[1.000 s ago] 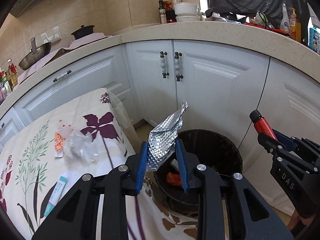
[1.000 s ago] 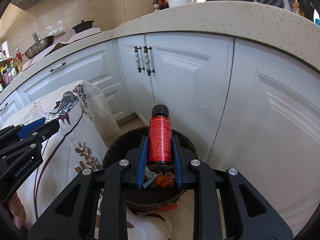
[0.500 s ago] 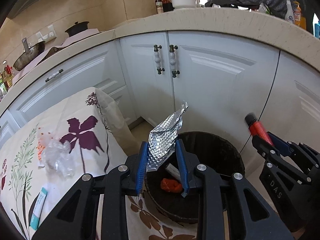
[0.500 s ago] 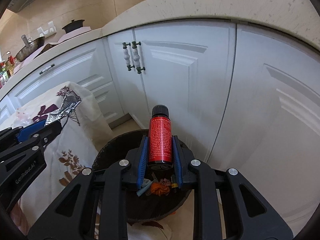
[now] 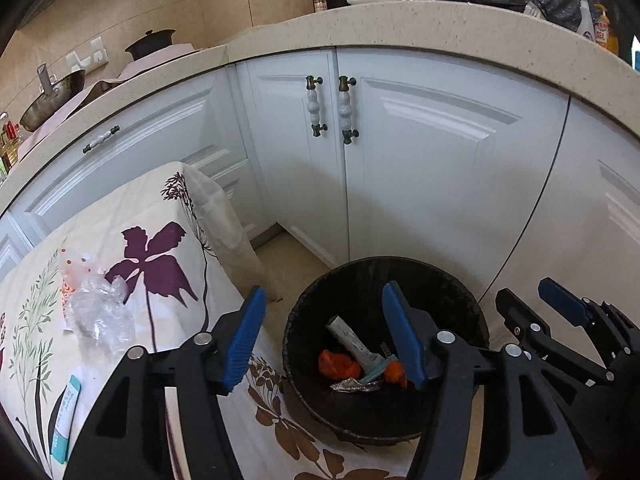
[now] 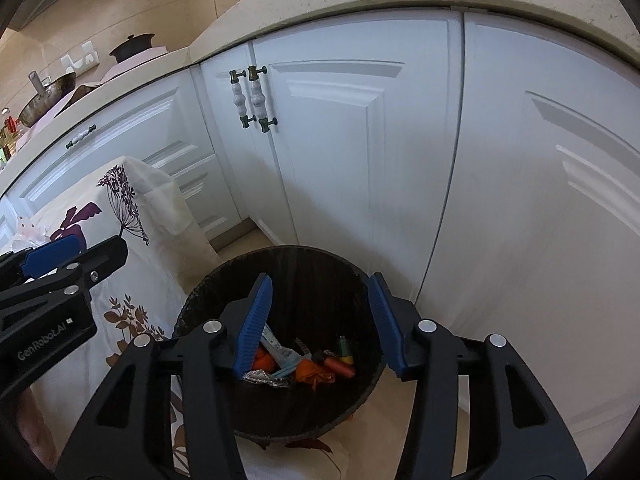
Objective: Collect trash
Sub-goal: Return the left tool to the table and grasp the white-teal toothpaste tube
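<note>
Both tongs hang over the bin (image 5: pixel 384 280), a round dark bin lined with a black bag, standing on the floor before the white cabinets (image 5: pixel 420 168) and touching the cloth-covered bench (image 5: pixel 160 216). The left tongs (image 5: pixel 324 332) have just been opening and stand released, nothing between the blue pads; the right tongs (image 6: pixel 320 320) have likewise just been opening and are empty. In the bin lies the trash: a crumpled silver foil (image 6: pixel 264 378) low at the near side, a small red bottle (image 6: pixel 338 365) with a black cap on its side, orange scraps (image 5: pixel 338 364) and a pale tube (image 5: pixel 352 340). On the bench, left of the bin, remain a clear crumpled wrapper (image 5: pixel 98 312) and a teal-and-white tube (image 5: pixel 66 416) nearer the camera.
</note>
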The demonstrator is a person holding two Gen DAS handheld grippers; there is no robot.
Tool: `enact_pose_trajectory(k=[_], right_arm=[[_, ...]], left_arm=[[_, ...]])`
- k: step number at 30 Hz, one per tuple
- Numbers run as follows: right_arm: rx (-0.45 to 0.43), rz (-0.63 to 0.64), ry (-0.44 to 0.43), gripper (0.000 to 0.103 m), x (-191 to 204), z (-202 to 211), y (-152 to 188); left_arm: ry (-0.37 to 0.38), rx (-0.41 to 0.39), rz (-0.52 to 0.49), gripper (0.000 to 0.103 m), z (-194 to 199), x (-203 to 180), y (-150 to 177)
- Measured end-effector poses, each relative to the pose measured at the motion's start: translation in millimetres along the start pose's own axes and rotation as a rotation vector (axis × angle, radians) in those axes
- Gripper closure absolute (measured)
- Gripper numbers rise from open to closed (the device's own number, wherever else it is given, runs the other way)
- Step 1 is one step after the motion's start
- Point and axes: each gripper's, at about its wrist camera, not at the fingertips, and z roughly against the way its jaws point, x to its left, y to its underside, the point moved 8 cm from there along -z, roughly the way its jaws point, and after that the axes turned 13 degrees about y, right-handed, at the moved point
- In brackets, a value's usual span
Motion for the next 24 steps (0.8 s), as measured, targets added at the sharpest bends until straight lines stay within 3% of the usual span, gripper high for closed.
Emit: enact_pose_trajectory(k=[4, 12, 24], right_arm=[[-0.019, -0.001, -0.006, 0.05, 4.2, 14.9, -1.2], [-0.047, 0.013, -0.065, 0.049, 32.2, 46.7, -1.6], [-0.076, 0.122, -0.184, 0.043, 109.9, 95.3, 15.8]], left_arm=[[0.026, -0.008, 0.022, 0.038, 15.7, 6.8, 3.1], [0.005, -0.027, 0.015, 0.037, 55.8, 33.5, 12.9], [-0.114, -0.029, 0.077, 0.037, 111.4, 118.4, 55.6]])
